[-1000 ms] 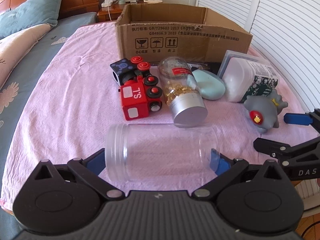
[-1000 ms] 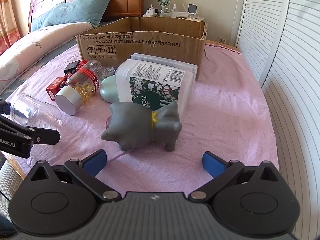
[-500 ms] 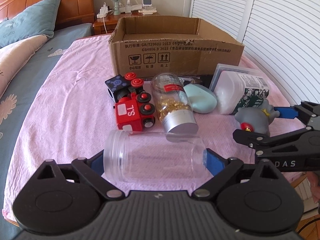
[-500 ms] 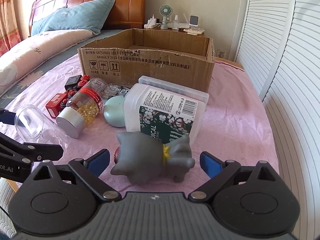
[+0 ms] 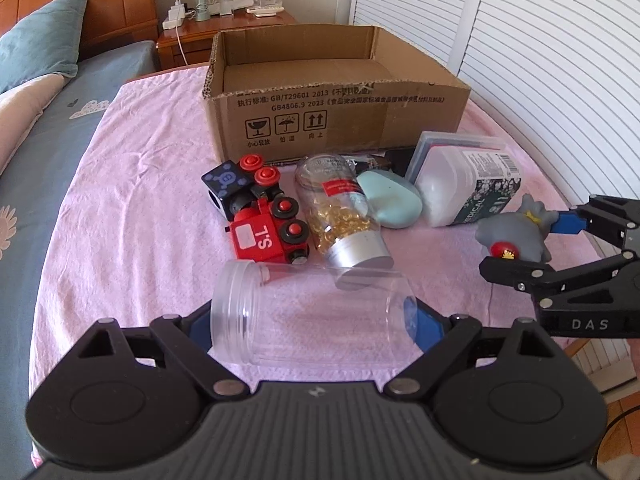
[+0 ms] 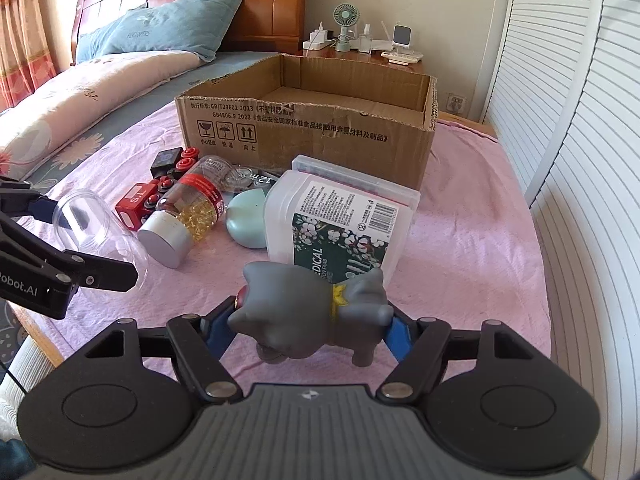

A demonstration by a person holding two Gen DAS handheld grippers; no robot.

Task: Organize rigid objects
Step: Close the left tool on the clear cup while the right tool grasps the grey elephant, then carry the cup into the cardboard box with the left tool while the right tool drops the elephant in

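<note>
My left gripper (image 5: 308, 326) is shut on a clear plastic jar (image 5: 312, 316), held sideways above the pink cloth; it also shows in the right wrist view (image 6: 100, 232). My right gripper (image 6: 308, 326) is shut on a grey toy cat (image 6: 316, 312), lifted off the cloth; the cat also shows in the left wrist view (image 5: 516, 232). An open cardboard box (image 5: 336, 92) stands behind, and its inside looks bare. On the cloth lie a red toy train (image 5: 266, 220), a pill bottle with gold capsules (image 5: 344, 216), a mint oval case (image 5: 394, 204) and a white swab box (image 5: 468, 184).
A clear flat case (image 6: 360, 180) lies under the swab box. The pink cloth (image 5: 140, 200) covers the bed's foot. A pillow (image 6: 160, 32), a headboard and a nightstand with a small fan (image 6: 344, 24) are behind. Slatted doors (image 6: 580, 120) line the right side.
Both grippers closed and rose: the left lifted the clear jar, the right closed on the grey cat and lifted it. The box's inside has come into view.
</note>
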